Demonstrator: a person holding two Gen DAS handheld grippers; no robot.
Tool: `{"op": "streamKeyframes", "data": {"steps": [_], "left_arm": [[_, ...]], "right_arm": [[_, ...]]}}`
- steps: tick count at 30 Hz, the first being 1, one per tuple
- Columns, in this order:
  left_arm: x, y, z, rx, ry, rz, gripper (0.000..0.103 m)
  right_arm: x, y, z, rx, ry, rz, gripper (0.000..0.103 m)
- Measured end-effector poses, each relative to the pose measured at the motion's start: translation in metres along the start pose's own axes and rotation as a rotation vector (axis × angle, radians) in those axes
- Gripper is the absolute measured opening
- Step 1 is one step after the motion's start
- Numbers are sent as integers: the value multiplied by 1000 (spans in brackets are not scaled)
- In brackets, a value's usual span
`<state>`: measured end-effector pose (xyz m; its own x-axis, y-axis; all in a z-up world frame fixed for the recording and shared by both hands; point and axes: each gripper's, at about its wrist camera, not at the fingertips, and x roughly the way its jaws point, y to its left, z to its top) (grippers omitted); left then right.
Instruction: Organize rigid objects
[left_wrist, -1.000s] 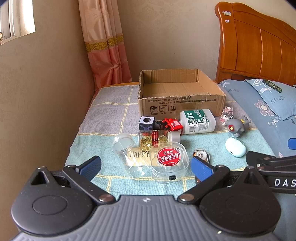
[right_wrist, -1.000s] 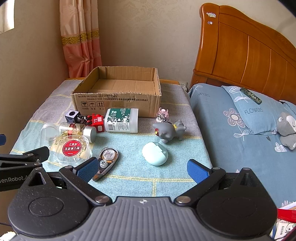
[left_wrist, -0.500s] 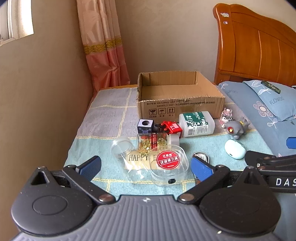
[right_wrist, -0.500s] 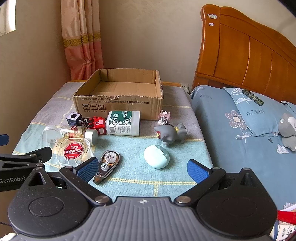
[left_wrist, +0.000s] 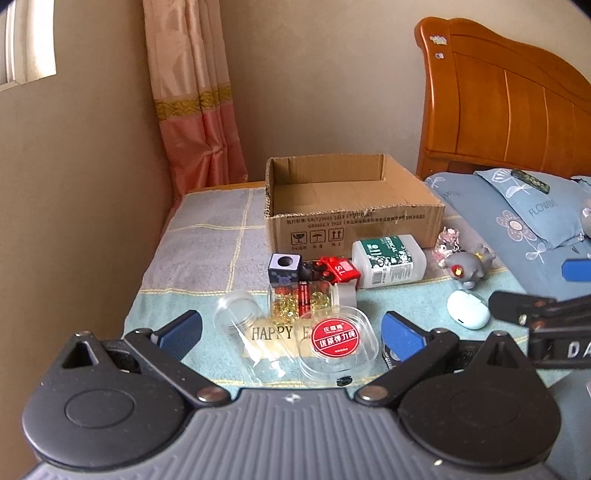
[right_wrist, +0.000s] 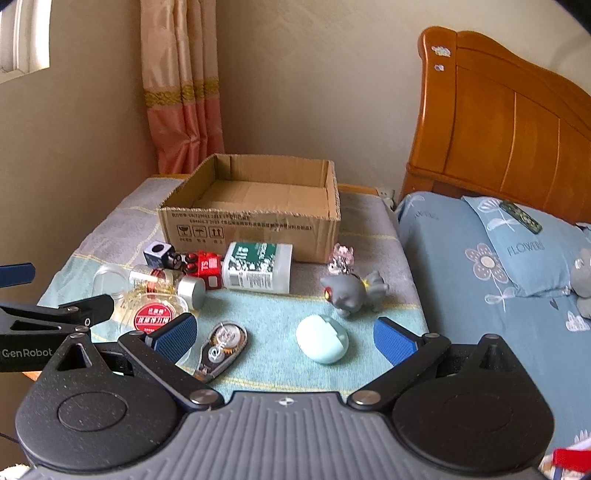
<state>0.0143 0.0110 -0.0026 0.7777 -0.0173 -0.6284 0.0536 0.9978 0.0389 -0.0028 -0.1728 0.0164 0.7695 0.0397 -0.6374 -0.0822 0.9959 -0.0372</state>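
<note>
An open empty cardboard box (left_wrist: 351, 218) (right_wrist: 255, 221) stands at the back of a cloth-covered table. In front of it lie a white bottle with a green label (left_wrist: 388, 260) (right_wrist: 258, 267), a red toy (left_wrist: 340, 269), a cube (left_wrist: 284, 267), a glass jar of gold bits (left_wrist: 306, 297), a clear round case with a red label (left_wrist: 334, 341) (right_wrist: 153, 317), a grey figure (right_wrist: 351, 290), a pale egg-shaped case (right_wrist: 321, 339) and a correction tape (right_wrist: 221, 345). My left gripper (left_wrist: 291, 334) is open above the round case. My right gripper (right_wrist: 282, 334) is open, near the egg-shaped case.
A wall and pink curtain (left_wrist: 192, 110) bound the table on the left. A bed with blue bedding (right_wrist: 498, 280) and a wooden headboard (right_wrist: 509, 118) lies to the right. A small pink charm (right_wrist: 341, 258) sits by the box corner. A clear lid (left_wrist: 236, 312) lies left of the jar.
Both grippers have drawn back and lifted a little, so the objects look lower and farther. Nothing on the table has moved. Both stay open.
</note>
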Motion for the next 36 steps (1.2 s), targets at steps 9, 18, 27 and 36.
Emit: {"op": "streamKeyframes", "data": {"steps": [9, 18, 27, 36], "left_arm": [[21, 24, -5, -10, 9, 11, 102], [56, 51, -28, -16, 89, 16, 102], [82, 59, -45, -2, 167, -64, 102], [101, 54, -54, 63, 211, -107, 102]], "right_arm": [[15, -17, 3, 7, -13, 16, 103], [46, -26, -12, -67, 29, 35, 103], [74, -39, -36, -86, 137, 73, 103], [104, -45, -54, -77, 242, 68, 103]]}}
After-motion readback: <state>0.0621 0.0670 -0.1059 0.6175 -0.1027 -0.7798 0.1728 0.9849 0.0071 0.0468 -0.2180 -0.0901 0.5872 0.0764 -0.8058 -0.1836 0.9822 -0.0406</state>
